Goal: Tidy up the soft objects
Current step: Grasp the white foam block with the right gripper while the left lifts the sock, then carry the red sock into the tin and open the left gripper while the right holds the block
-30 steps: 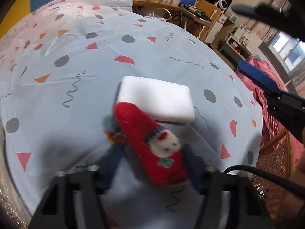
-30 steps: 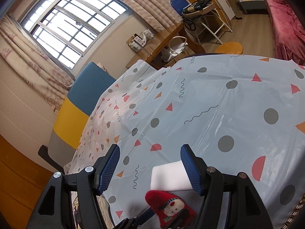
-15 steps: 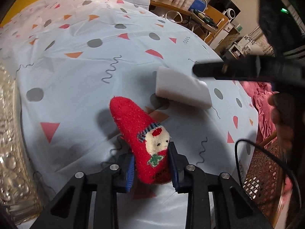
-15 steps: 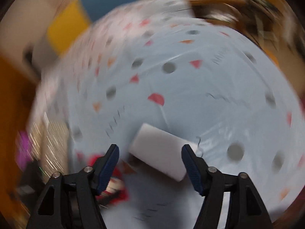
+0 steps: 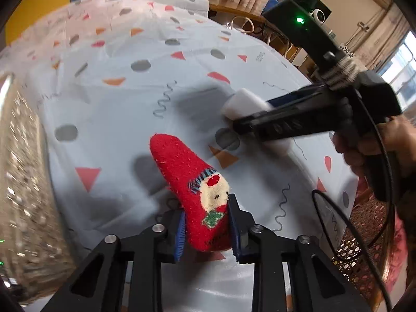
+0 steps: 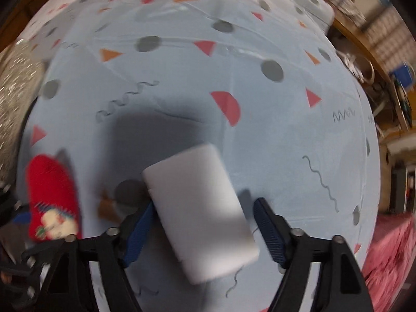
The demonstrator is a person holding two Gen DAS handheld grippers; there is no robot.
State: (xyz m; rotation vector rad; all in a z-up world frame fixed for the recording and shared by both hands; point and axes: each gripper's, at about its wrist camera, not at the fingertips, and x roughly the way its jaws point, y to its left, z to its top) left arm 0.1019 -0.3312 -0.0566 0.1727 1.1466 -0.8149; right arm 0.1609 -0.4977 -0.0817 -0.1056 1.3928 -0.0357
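Observation:
A red sock (image 5: pixel 187 171) with a small white face on it sticks up from between my left gripper's (image 5: pixel 206 223) blue pads, which are shut on its cuff end; its toe points away over the patterned tablecloth (image 5: pixel 156 78). The sock (image 6: pixel 52 189) also shows at the left edge of the right wrist view. A white sponge block (image 6: pixel 197 208) lies on the cloth between the fingers of my right gripper (image 6: pixel 205 205). Its jaws are closing, with a gap left at the right pad. From the left wrist view, the right gripper (image 5: pixel 286 119) reaches down over the sponge (image 5: pixel 241 102).
A person's hand (image 5: pixel 377 143) holds the right gripper, with a black cable hanging below it. A glittery surface (image 5: pixel 23 182) borders the table on the left. A wicker chair (image 5: pixel 364 234), pink bedding (image 6: pixel 390 247) and a cluttered wooden desk (image 5: pixel 234 13) surround the table.
My left gripper closed on the sock and drew it away from the sponge. The right gripper rolled, swung down from facing the room, and now straddles the sponge.

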